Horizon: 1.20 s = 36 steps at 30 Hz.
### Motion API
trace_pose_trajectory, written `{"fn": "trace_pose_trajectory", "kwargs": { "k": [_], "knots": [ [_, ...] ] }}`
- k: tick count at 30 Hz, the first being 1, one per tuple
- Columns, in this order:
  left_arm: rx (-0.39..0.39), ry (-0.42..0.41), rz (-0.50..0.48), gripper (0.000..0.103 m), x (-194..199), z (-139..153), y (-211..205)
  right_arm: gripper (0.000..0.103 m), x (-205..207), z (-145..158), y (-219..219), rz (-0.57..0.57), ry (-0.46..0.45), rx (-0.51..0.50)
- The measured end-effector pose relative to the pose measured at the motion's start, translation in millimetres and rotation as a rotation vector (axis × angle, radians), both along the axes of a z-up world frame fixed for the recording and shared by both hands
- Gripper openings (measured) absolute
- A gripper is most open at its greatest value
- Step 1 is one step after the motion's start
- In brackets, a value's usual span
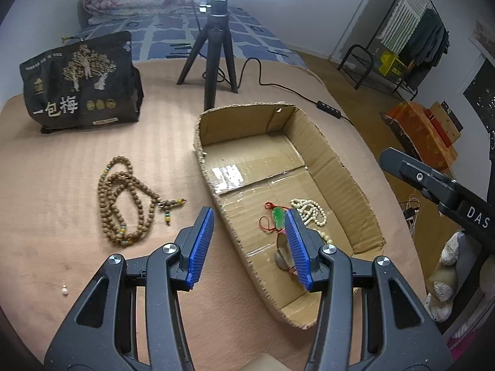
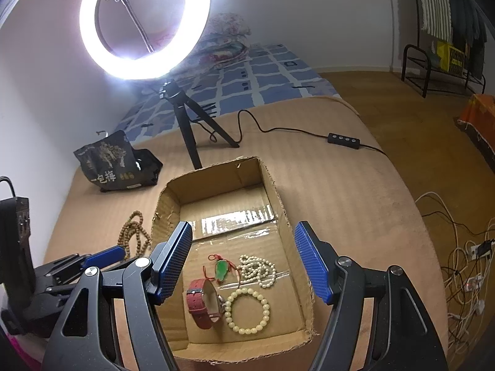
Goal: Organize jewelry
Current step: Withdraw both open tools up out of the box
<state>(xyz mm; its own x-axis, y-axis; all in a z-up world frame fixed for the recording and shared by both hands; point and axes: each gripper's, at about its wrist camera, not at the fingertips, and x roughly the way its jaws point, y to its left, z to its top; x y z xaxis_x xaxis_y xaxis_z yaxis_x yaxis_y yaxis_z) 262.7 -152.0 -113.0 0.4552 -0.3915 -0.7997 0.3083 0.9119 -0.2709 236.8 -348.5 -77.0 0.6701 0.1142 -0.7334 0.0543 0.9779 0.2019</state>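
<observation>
Jewelry under inspection lies partly in the cardboard box, partly outside it. I record the box's long axis running away from both cameras toward the tripod. At its near end I see a red-strapped watch standing on edge, strap running near to far, touching a pale bead bracelet to its right. Just beyond them are a green pendant on red cord and a white pearl necklace in a loose heap.

My right gripper hangs above the box's near end, fingers spread wide and empty; the watch, bracelet and pendant appear between them, lower down. My left gripper is likewise wide and holds nothing; it straddles the box's left wall.

On the tan blanket, left of the box and well apart from both fingers, lies a brown bead necklace, coiled, its tassel pointing toward the box. A single small pearl sits near the left gripper's frame.

Writing: the black bag reads "一包梅"; the other gripper's body, seen from the left wrist, reads "DAS"
</observation>
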Motion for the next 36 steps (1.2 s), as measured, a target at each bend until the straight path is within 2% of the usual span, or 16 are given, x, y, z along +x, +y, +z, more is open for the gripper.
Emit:
{"fn": "trace_pose_trajectory", "kwargs": {
  "k": [14, 23, 28, 36],
  "knots": [
    [0.058, -0.085, 0.034, 0.048, -28, 38, 47, 0.069, -22, 20, 29, 0.075, -0.042, -0.014],
    [0.056, -0.124, 0.120, 0.048, -39, 67, 99, 0.070, -38, 42, 64, 0.154, -0.092, -0.023],
    [0.066, -0.095, 0.171, 0.048, -45, 62, 140, 0.070, -42, 44, 86, 0.206, -0.117, -0.040],
    [0.087, -0.048, 0.220, 0.048, -55, 40, 190, 0.070, -28, 25, 126, 0.282, -0.105, -0.065]
  ]
}}
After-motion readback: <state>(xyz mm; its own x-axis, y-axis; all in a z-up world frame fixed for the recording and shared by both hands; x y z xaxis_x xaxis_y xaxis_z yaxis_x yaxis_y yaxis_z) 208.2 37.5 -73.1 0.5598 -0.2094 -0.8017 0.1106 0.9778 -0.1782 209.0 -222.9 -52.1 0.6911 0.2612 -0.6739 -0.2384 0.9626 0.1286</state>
